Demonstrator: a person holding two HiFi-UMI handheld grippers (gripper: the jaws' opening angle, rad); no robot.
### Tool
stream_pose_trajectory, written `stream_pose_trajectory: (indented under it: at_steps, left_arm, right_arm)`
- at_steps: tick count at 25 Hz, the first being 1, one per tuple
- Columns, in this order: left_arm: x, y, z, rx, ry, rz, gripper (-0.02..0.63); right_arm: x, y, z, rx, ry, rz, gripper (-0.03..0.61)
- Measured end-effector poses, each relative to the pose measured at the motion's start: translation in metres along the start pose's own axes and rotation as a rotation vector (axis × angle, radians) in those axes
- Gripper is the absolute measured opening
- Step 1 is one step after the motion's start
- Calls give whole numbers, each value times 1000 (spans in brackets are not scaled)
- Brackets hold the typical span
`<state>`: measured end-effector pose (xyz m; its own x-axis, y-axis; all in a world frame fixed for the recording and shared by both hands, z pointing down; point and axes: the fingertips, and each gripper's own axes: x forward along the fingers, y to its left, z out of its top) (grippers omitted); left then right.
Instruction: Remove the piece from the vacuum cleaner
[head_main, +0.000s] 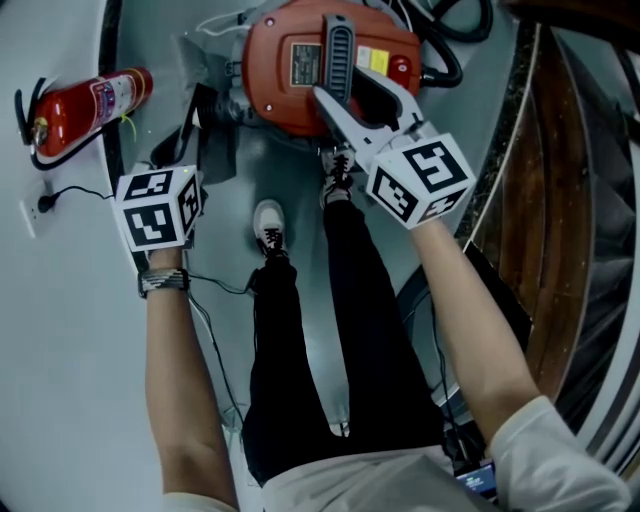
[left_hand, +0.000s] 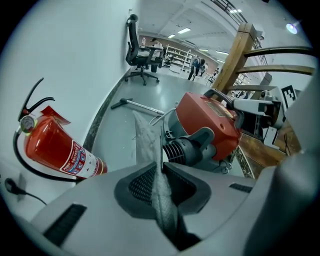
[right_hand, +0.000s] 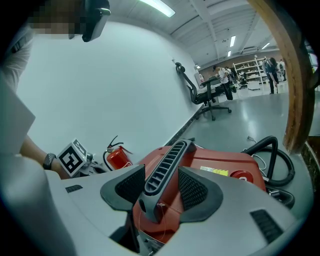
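Note:
The red vacuum cleaner (head_main: 300, 70) stands on the grey floor in front of my feet. Its dark ribbed handle (head_main: 338, 50) runs across the top. My right gripper (head_main: 335, 105) reaches in from the right and is shut on that handle (right_hand: 167, 162), with a pad on each side. At the vacuum's left side, my left gripper (head_main: 200, 165) is shut on a thin grey fabric piece (left_hand: 142, 135). The piece runs from between the pads up towards the vacuum's black motor end (left_hand: 187, 147).
A red fire extinguisher (head_main: 85, 105) lies by the wall on the left, near a wall socket with a cable (head_main: 40, 205). A black hose (head_main: 450, 40) loops behind the vacuum. A wooden stair rail (head_main: 550, 200) borders the right. My shoes (head_main: 268, 225) stand just below the vacuum.

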<state>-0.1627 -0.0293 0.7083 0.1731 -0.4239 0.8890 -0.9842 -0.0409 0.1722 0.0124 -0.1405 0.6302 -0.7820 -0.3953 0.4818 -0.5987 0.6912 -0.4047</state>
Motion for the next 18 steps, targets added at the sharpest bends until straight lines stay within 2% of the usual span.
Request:
stream_pose_trajectory:
  at_steps: [18]
  left_arm:
    - [-1,3,2,86,-14,30,37]
  right_arm:
    - [0,0,0,-2,6,12,209]
